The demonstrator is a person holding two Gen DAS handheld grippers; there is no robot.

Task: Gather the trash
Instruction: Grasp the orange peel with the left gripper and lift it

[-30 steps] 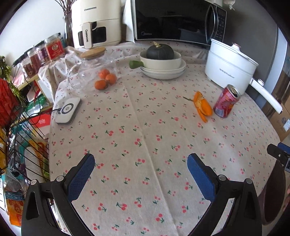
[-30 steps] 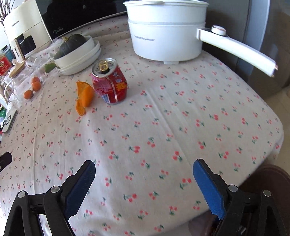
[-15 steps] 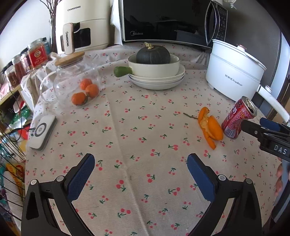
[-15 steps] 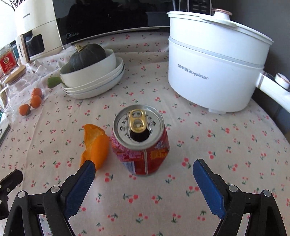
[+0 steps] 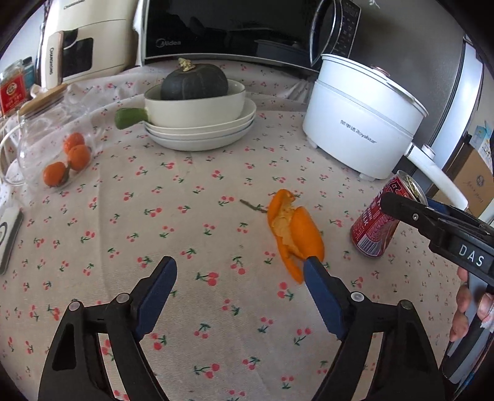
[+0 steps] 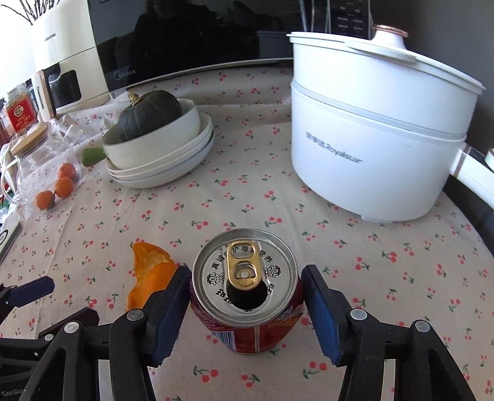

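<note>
A red drink can [image 6: 247, 296] stands upright on the cherry-print tablecloth, its opened top facing me. My right gripper [image 6: 246, 274] is open with one blue pad on each side of the can; the left pad is close to it and a small gap shows at the right pad. The can also shows in the left wrist view [image 5: 381, 220], partly behind the right gripper's black finger. An orange peel [image 5: 293, 231] lies left of the can; it also shows in the right wrist view [image 6: 148, 274]. My left gripper [image 5: 239, 265] is open and empty, its right pad at the peel's near end.
A white electric pot [image 6: 376, 129] with a long handle stands behind the can on the right. Stacked white plates with a bowl and dark squash [image 5: 194, 83] sit at the back. A glass jar with oranges [image 5: 46, 145] is at the left. A microwave [image 5: 231, 27] is behind.
Both grippers have moved forward. The right gripper has come down around the can and its jaws have narrowed. The left gripper has moved right toward the peel.
</note>
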